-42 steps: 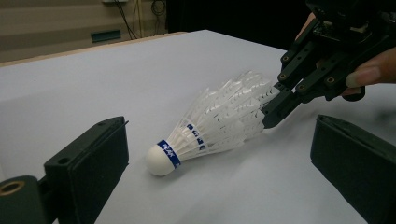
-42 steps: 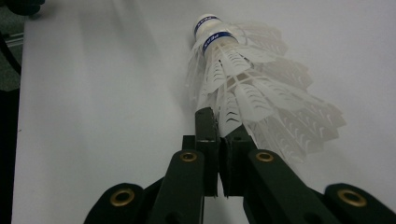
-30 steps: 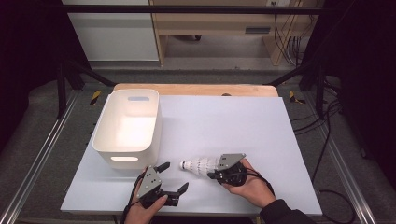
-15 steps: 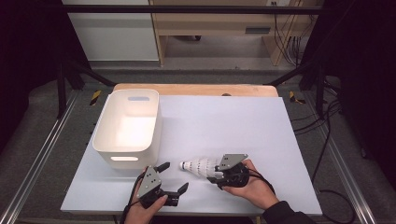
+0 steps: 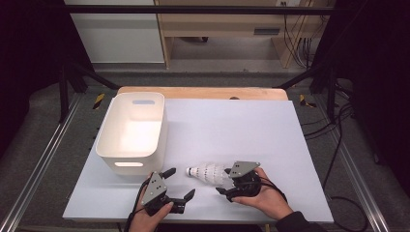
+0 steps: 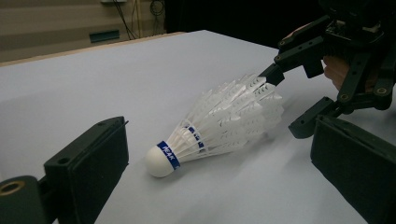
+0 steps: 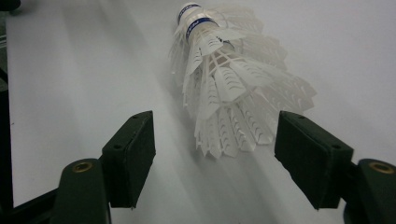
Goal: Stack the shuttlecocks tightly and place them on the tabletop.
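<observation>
A white feather shuttlecock [image 5: 207, 171] with a blue band round its cork lies on its side on the white table [image 5: 241, 125], cork pointing left. My right gripper [image 5: 223, 181] stands open at its feather end. Its jaws have just been opening, and the feather tips [image 7: 229, 79] lie just ahead of the pads without touching them. From the left gripper view, that same right gripper [image 6: 285, 102] flanks the feathers of the shuttlecock [image 6: 219, 123]. My left gripper [image 5: 180, 183] is open near the cork, holding nothing.
A white plastic bin [image 5: 162, 125] with handle slots stands on the table's left half, just beyond the left gripper. The table's front edge runs close under both hands. A wooden strip borders the far edge.
The right gripper's jaws have spread apart off the shuttlecock's feather end, and the hand has eased slightly back. The shuttlecock stays lying on the table. The left gripper has not moved.
</observation>
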Action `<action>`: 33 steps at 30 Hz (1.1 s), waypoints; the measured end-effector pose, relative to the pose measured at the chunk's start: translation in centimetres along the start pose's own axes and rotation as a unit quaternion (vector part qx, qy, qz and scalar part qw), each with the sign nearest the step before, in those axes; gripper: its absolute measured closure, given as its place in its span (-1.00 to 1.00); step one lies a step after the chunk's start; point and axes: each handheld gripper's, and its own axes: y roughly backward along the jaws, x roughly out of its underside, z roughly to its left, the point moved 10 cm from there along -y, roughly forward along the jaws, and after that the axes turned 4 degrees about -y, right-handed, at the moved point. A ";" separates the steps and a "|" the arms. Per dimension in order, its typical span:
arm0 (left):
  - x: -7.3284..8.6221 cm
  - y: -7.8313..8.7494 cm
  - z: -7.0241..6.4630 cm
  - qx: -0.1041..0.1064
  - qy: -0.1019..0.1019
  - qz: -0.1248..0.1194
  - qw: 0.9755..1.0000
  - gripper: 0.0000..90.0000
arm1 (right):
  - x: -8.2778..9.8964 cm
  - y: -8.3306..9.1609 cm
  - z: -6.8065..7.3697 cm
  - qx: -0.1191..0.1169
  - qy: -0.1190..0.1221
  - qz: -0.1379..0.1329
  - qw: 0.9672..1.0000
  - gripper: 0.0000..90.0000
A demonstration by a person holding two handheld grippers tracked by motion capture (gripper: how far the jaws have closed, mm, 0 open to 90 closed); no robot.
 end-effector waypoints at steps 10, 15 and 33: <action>0.0 0.0 0.0 0.000 0.001 0.000 1.000 -0.91 | -0.1 0.2 -0.5 0.016 -0.015 -0.005 1.000 -0.59; 0.0 0.0 0.0 -0.001 0.001 0.000 1.000 -0.91 | -0.2 0.4 -0.7 0.023 -0.021 -0.008 0.999 -0.61; -0.2 0.3 0.3 -0.005 0.004 -0.007 1.000 -0.91 | -0.8 2.6 -1.9 0.056 -0.066 -0.054 0.995 -0.67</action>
